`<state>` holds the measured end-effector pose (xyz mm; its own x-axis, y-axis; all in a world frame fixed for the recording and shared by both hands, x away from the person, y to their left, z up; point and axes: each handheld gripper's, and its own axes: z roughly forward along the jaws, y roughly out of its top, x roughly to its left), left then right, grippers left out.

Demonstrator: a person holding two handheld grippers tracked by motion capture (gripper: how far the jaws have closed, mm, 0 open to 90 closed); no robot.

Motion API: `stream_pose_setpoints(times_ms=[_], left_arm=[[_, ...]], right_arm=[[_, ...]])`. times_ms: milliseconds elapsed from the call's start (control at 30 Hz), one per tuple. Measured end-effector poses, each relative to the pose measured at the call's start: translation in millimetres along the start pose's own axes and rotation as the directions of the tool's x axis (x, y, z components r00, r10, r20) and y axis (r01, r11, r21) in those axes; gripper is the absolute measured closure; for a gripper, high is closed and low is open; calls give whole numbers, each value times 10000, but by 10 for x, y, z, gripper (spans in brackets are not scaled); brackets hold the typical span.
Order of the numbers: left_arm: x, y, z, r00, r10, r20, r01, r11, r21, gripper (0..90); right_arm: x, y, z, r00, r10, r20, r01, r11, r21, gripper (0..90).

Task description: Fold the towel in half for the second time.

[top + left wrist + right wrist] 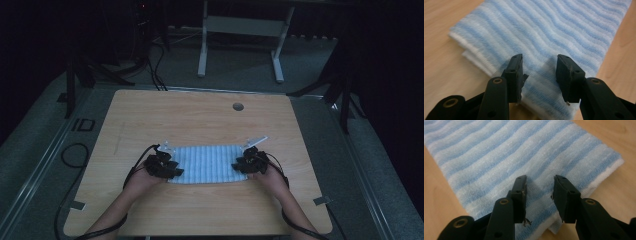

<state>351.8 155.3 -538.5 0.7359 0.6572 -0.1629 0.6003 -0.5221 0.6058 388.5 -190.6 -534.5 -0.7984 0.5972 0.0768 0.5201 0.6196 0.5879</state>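
A wooden table (200, 120) spreads out ahead of both grippers, with a small round hole (238, 106) in its top well beyond them. On it lies a folded cloth (207, 164) with blue and white stripes, flat and stretched between the two grippers, its short ends reaching each of them.

The left gripper (165, 165) sits at the cloth's left end, held by the person's left hand (141, 179). In the left gripper view the cloth (544, 37) runs away from the jaws, its layered folded edge off to the jaws' left; the left gripper (539, 72) has its jaws spread apart with striped fabric showing in the gap. Whether the pads touch the cloth cannot be told, and they do not pinch it.

The right gripper (248, 162) sits at the cloth's right end, in the right hand (267, 177). In the right gripper view the cloth (511, 155) lies under and beyond the jaws, its corner just to their right; the right gripper (539, 187) also stands with jaws parted over the fabric, not squeezing it.
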Motion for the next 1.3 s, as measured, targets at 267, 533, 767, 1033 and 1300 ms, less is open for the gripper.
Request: stream_pose_setpoints(times_ms=[267,533,767,1033,1300], left_arm=[[317,71,-35,9983,-205,-537,215,9996,197,565],[594,175,-18,9941,-564,-923,583,9981,180,549],[746,243,9,9913,-811,-1040,822,9966,69,533],[759,262,-3,9892,-1021,-1053,1030,9947,35,486],[665,254,-88,9909,-975,-931,942,9948,-397,273]], right_arm=[[-73,332,221,9999,-76,73,75,9998,164,621],[-223,605,389,9999,171,11,-171,9993,342,600],[-317,750,474,9998,202,46,-204,9986,479,546],[-389,802,498,9988,440,-214,-432,9983,384,494],[-297,744,331,9993,278,-265,-289,9987,-423,337]])
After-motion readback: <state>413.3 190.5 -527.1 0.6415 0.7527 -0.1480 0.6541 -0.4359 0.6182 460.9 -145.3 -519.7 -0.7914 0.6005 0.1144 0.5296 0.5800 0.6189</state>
